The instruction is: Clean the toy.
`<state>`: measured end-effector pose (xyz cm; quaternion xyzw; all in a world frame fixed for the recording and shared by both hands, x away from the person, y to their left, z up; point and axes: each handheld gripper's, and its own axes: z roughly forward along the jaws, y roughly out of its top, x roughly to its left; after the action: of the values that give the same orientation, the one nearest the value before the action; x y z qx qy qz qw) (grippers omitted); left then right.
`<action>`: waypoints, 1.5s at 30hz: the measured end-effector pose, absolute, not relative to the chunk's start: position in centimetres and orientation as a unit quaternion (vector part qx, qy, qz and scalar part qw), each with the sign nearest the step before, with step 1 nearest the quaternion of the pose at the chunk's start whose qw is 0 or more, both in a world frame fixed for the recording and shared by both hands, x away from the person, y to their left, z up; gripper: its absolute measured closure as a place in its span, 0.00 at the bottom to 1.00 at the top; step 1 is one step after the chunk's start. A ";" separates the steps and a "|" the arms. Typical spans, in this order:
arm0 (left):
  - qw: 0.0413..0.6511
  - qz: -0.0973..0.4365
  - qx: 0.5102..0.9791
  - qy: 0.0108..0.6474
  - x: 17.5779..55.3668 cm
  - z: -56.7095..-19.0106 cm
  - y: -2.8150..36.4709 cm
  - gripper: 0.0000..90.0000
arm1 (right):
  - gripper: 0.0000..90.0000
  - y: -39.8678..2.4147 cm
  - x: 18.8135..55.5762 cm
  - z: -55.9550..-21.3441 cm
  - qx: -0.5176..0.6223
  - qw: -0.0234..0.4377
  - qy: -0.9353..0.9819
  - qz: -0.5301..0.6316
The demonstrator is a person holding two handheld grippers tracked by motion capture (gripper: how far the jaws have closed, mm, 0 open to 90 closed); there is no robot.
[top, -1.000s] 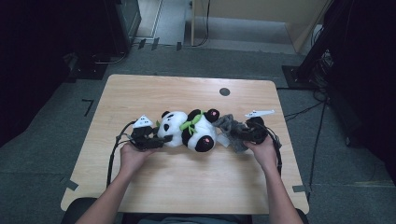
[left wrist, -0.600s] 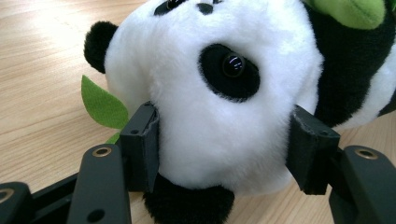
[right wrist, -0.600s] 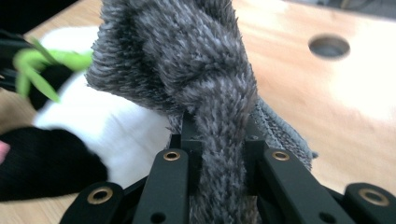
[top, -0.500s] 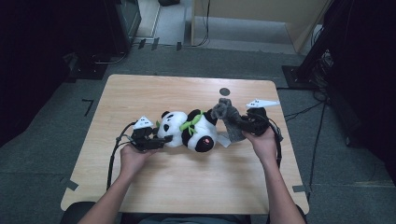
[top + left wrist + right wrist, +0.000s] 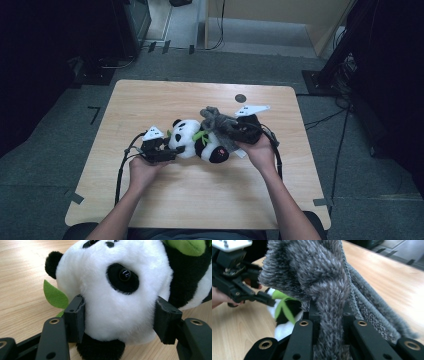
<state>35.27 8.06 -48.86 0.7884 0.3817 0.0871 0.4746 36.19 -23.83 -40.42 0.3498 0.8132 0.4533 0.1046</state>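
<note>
High view: a black-and-white plush panda (image 5: 197, 142) with a green felt collar lies on its side near the middle of the light wooden counter (image 5: 150, 100). The left claw (image 5: 172, 149) sits at the panda's head end; the right claw (image 5: 231, 129), on the opposite side of the panda, lifts a grey fuzzy knitted cloth (image 5: 216, 122) above the panda's body. A small dark round disc (image 5: 240, 98) lies on the counter beyond the panda. Left gripper view: the left claw (image 5: 120, 322) is clenched on the panda's white head (image 5: 117, 290), one pad pressing each cheek, with a green felt leaf (image 5: 53, 296) beside the head. Right gripper view: the right claw (image 5: 331, 322) is clamped tight on a fold of the grey cloth (image 5: 312, 272), which hangs in front of the panda (image 5: 284, 312).
</note>
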 end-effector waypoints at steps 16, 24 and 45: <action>0.464 0.085 0.796 0.379 35.2 -48.8 8.0 0.42 | 0.88 -23.7 35.8 -43.4 0.357 0.070 0.811 0.458; 0.463 0.080 0.797 0.379 35.4 -48.7 8.0 0.42 | 0.88 -25.4 35.6 -44.1 0.365 0.059 0.811 0.453; 0.468 0.071 0.795 0.380 35.8 -48.7 8.2 0.42 | 0.86 -28.9 35.7 -46.4 0.399 0.064 0.816 0.413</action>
<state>35.81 8.15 -48.68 0.7946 0.3798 0.0713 0.4683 35.75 -28.90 -46.39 0.3990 0.8160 0.4133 0.0644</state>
